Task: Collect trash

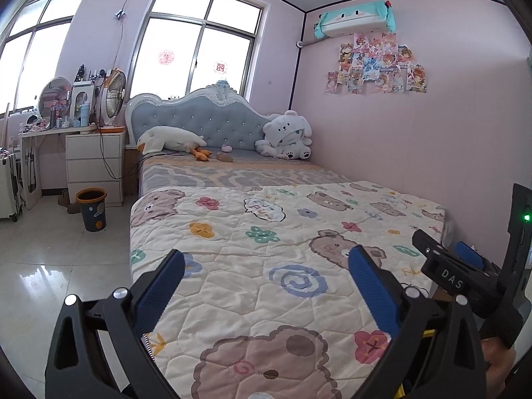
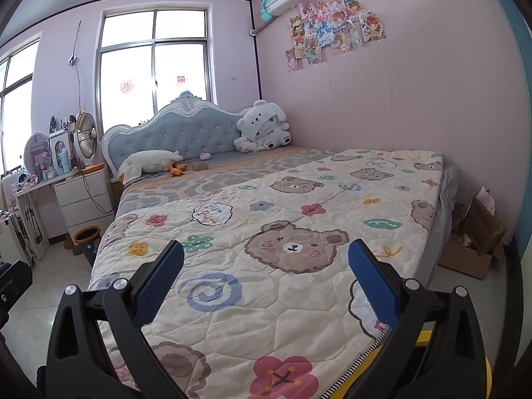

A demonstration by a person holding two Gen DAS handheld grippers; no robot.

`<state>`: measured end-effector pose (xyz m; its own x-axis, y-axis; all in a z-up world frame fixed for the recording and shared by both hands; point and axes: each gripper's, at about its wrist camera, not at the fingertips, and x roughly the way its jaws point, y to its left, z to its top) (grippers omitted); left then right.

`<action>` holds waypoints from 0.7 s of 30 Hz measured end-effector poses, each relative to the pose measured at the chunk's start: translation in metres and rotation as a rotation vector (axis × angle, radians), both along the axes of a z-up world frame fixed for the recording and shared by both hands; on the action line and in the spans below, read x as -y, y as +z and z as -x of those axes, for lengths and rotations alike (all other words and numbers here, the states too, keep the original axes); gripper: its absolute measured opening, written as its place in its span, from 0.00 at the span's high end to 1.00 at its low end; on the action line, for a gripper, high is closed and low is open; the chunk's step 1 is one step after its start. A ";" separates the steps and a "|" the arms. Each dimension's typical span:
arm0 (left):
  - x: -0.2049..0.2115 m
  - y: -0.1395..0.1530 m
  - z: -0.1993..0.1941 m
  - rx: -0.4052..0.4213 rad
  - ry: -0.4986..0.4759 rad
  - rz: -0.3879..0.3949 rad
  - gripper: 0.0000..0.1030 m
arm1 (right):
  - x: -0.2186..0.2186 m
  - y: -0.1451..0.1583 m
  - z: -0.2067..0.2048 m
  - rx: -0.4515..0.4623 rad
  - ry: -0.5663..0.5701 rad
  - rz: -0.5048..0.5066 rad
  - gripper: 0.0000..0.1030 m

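Waste bin [image 1: 91, 209] is standing upright on the tiled floor [image 1: 50, 259], between the bed's left side and the white drawer unit [image 1: 94, 163]; inside not visible, so can't tell if anything is lying in it. Small pink lump [image 1: 226, 148] and brownish lump [image 1: 224, 157] are lying on the bed near the headboard [image 1: 199, 123] — could be trash, too small to tell. Cardboard boxes with paper [image 2: 478, 232] are sitting on the floor in the gap at the bed's right, by the wall.

Left tongs [image 1: 266, 286] and right tongs [image 2: 266, 276] are both hovering released, jaws wide, gripping nothing, over the foot of the quilt [image 1: 266, 232]. Scene fits either searching for pieces or everything already binned; pictures aren't settling which.

Room: open floor is running along the bed's left toward the bin; right side is tight against the wall. The two tongs are sitting close together.
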<state>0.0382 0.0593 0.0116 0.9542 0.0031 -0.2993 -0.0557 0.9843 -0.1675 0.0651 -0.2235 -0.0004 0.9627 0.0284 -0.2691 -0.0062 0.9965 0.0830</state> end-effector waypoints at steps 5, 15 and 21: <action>0.001 0.001 -0.001 -0.001 -0.001 0.000 0.08 | 0.002 -0.001 -0.001 -0.008 -0.005 -0.003 0.08; 0.001 0.000 -0.005 -0.011 0.002 -0.003 0.08 | 0.004 -0.004 0.000 -0.015 -0.022 0.000 0.08; 0.002 -0.002 -0.006 -0.012 0.001 -0.007 0.08 | 0.006 -0.004 0.000 -0.018 -0.026 -0.006 0.08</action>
<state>0.0440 0.0577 0.0101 0.9506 0.0061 -0.3103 -0.0586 0.9853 -0.1602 0.0654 -0.2293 -0.0046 0.9580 0.0051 -0.2867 0.0214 0.9958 0.0893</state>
